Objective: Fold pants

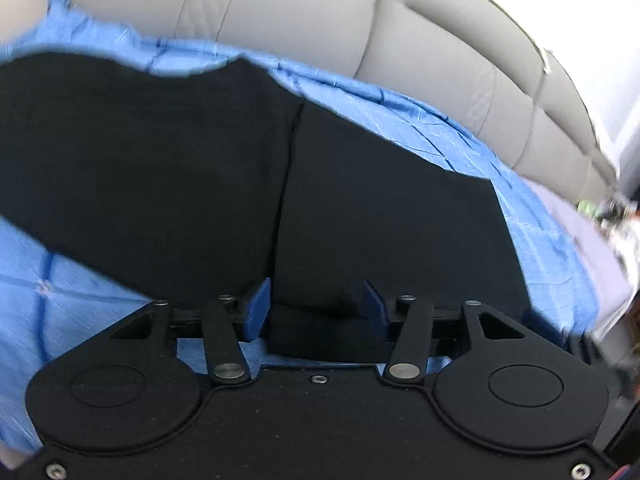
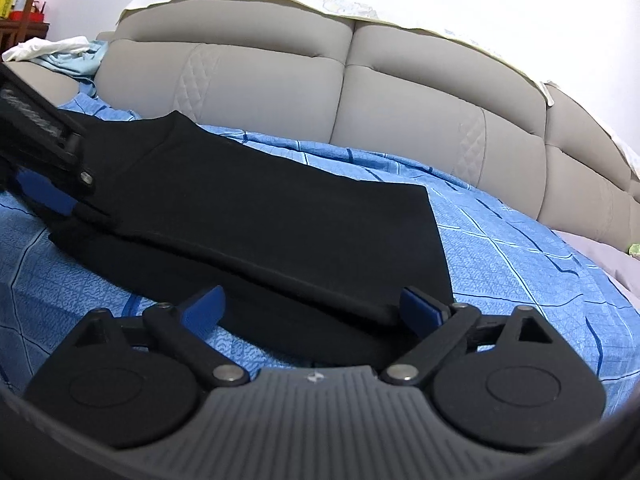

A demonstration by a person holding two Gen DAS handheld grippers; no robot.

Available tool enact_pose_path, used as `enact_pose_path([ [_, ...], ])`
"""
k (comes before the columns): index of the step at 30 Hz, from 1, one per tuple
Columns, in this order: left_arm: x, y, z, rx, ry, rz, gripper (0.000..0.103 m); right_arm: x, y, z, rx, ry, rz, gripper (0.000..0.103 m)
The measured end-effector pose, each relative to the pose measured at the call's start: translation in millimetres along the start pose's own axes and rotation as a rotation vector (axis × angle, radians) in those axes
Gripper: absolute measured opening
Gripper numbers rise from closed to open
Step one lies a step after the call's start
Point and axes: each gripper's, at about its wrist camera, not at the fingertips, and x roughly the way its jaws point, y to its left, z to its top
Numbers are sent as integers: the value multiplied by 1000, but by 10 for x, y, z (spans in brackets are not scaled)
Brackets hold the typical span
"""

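Observation:
Black pants [image 1: 168,168] lie on a blue checked bedsheet [image 1: 60,292], with one part folded over another. In the left wrist view my left gripper [image 1: 316,308] stands at the near edge of the pants, its blue pads [image 1: 256,308] apart with black fabric between them. In the right wrist view the pants [image 2: 280,216] stretch from the far left to the near right. My right gripper [image 2: 316,308] is open wide at their near edge, blue pads [image 2: 204,308] on either side of the fabric. The left gripper [image 2: 56,188] shows at the left, on the pants.
A grey padded headboard [image 2: 280,80] runs behind the bed. A white and light-blue cloth pile [image 2: 64,54] lies at the far left. Small bottles [image 2: 8,0] stand on a wooden shelf beyond. The sheet [image 2: 520,248] extends to the right.

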Motion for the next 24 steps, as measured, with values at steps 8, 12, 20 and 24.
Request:
enact_pose_path([
  [8,-294,-120,-15,101,-91,-29,14,-128,-36,-73,-21,-51,-119,99],
  [12,-172,-152,-79,152,-38,63,17,-70,-109,-91,3,-13,-219,100],
  [20,-254,-199,256,161,-101,63,52,-81,-438,19,91,106,-7,103],
  [24,-69,-135,655,158,-84,29,53,-78,-673,108,192,125,96,103],
])
